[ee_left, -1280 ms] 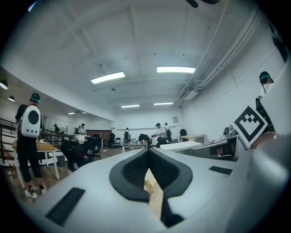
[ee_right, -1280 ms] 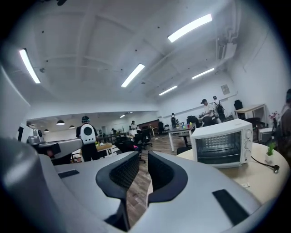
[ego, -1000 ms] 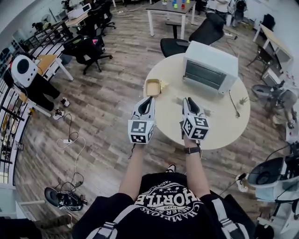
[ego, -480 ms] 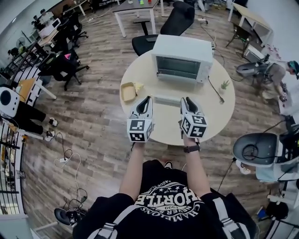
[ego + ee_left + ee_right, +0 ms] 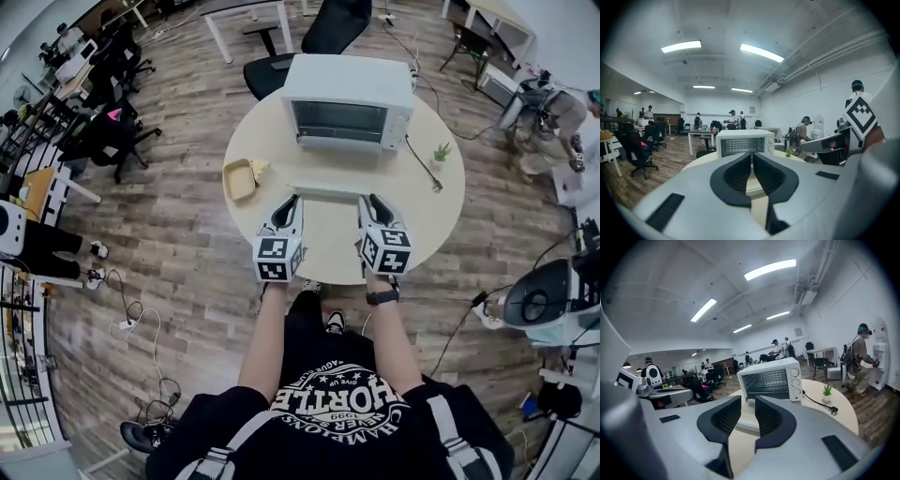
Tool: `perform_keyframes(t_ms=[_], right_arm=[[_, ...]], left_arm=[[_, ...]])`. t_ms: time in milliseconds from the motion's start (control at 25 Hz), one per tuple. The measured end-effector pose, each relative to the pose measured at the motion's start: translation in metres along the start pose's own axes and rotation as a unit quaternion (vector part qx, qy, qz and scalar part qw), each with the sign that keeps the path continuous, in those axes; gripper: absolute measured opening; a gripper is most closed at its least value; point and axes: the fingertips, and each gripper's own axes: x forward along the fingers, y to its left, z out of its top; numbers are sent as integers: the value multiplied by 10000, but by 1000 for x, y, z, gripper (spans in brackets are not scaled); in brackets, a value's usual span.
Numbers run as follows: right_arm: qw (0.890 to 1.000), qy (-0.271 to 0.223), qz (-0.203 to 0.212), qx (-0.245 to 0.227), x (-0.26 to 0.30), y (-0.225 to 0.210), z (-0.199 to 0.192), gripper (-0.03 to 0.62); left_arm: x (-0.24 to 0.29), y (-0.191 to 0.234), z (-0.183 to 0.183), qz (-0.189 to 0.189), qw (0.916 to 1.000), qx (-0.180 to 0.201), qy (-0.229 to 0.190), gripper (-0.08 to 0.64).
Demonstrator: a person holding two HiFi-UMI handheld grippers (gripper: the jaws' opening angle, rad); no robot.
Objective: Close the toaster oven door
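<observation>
Moved: left claw [image 5: 291, 202] and right claw [image 5: 368, 200] have both drawn closer to the toaster oven [image 5: 347, 101] than a second ago.
Left claw: jaws pressed together, empty.
Right claw: jaws a little spread and just been opening, nothing between them.
Door [image 5: 326, 191]: dropped open and lying level over the round table [image 5: 427, 216], straight ahead of both claws, just beyond their tips.
Door's long edge: runs crosswise, left to right.
Nearer claw: neither, both look about equally close.

shirt [image 5: 328, 412]: black, white print | watch [image 5: 382, 298]: dark | tongs [image 5: 293, 200] [image 5: 367, 199]: grey, black-padded
</observation>
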Motion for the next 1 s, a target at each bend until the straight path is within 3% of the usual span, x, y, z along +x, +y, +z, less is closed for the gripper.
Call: perform_keyframes(t_ms=[360, 600, 1000], right_arm=[[9990, 375, -259, -49, 26, -21, -34, 110], [9955, 875, -351, -122, 54, -30, -71, 135], [9916, 1188, -512, 67, 80, -51, -104, 172]], left_arm=[[36, 10, -43, -209, 9981, -348, 453, 21], [57, 33, -79, -103, 9954, -577, 761, 31], [81, 54, -129, -161, 9889, -763, 1262, 90]])
